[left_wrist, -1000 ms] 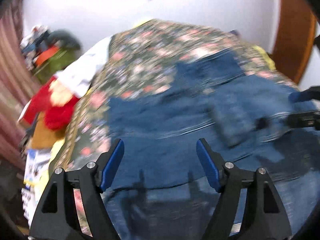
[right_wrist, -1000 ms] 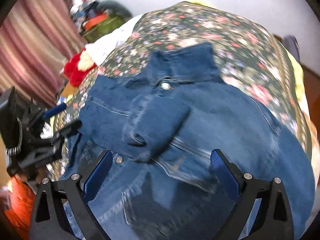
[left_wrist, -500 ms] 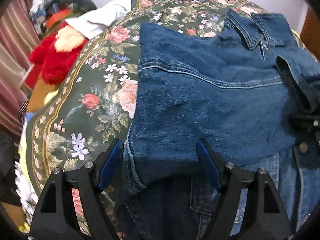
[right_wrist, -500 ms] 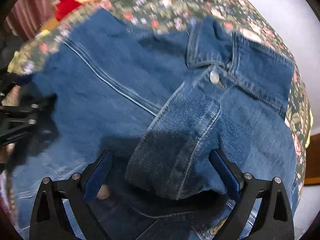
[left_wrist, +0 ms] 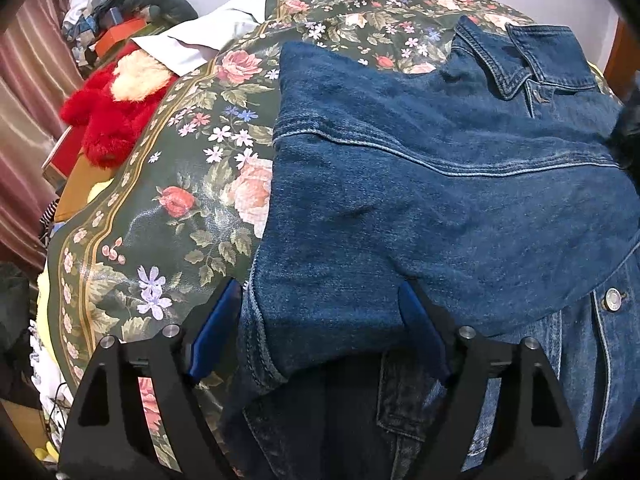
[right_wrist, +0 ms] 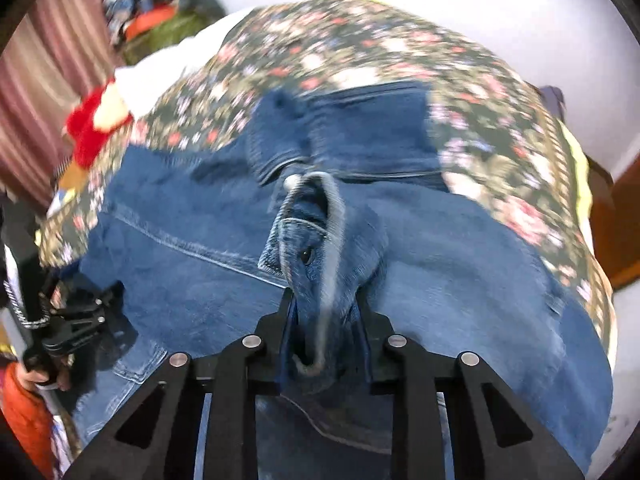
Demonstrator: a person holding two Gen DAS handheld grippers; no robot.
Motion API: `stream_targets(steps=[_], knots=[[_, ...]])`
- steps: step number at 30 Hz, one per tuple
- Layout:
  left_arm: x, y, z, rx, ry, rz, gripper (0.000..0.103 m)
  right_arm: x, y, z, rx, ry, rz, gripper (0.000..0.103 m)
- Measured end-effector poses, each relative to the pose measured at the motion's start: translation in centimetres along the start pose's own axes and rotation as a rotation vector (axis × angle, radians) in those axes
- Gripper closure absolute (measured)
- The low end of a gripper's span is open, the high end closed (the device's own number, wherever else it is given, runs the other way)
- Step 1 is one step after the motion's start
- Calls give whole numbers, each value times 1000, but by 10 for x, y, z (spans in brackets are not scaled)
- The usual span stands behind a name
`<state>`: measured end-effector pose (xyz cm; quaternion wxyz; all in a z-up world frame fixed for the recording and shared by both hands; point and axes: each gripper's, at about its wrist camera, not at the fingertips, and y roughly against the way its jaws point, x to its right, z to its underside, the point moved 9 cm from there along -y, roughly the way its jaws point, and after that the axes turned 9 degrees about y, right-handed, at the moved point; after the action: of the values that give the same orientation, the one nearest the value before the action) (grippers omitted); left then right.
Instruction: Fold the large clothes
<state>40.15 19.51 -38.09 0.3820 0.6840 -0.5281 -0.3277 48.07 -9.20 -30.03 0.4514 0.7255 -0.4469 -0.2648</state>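
A blue denim jacket (left_wrist: 420, 184) lies on a floral bedspread (left_wrist: 168, 200), its left side folded over the front and its collar (left_wrist: 520, 60) at the far end. My left gripper (left_wrist: 320, 328) is open, its blue pads on either side of the folded panel's near corner. In the right wrist view the jacket (right_wrist: 460, 280) spreads across the bed. My right gripper (right_wrist: 326, 320) is shut on the jacket's sleeve cuff (right_wrist: 316, 248) and holds it bunched and raised above the jacket. The left gripper (right_wrist: 76, 328) shows at the left edge there.
A red plush toy (left_wrist: 108, 116) and a white cloth (left_wrist: 208, 36) lie at the bed's left side. A pile of clutter (left_wrist: 120, 12) sits by the striped curtain (left_wrist: 24, 92). A white wall (right_wrist: 440, 0) stands behind the bed, wooden furniture (right_wrist: 616, 232) at right.
My right gripper has closed on the sleeve cuff and pulled back and up with it. My left gripper stays open and has settled closer over the folded panel's corner.
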Motion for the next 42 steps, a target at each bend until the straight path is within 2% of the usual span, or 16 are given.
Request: stream_targets(steps=[5,11,13,15,19,23,26,27,29,30,31,32,34,35,38,42], knots=[[1,-2,-1,-10,5,-17,21,45,36,25,35,-59,69,81],[2,-1,0,-25,-2,-30,21,104,45,78,-36,-144,124,81],[2,3,2,-43,-12,-27,21,118,50,93,-49,-173,115,80],[2,11,3,-50,-1,-3,22,125,59,98,-26,-212,67,80],[0,36,-7,-11,23,33,21,121,76,88,9,-247,-41,80],[5,61,-23,41,46,65,21,106,64,65,-10,-242,-89,80],[21,71,-25,52,39,125,21,90,42,58,-61,-203,-93,80],[28,71,-24,55,26,134,21,79,28,60,-103,-162,-91,80],[41,70,-23,54,5,153,21,71,10,68,-167,-88,-32,80],[48,69,-20,51,-6,165,21,67,5,70,-159,-26,11,79],[57,66,-17,44,-21,177,21,66,7,70,-137,1,38,70],[63,64,-15,39,-34,183,21,69,10,71,-127,26,103,43],[77,58,-10,27,-61,194,21,80,15,74,-119,51,211,16],[83,56,-8,21,-70,204,21,83,16,77,-117,52,208,16],[98,52,-3,16,-104,220,21,92,22,84,-122,-21,116,16],[90,50,-20,62,-114,172,21,96,40,76,-50,-151,-54,19]])
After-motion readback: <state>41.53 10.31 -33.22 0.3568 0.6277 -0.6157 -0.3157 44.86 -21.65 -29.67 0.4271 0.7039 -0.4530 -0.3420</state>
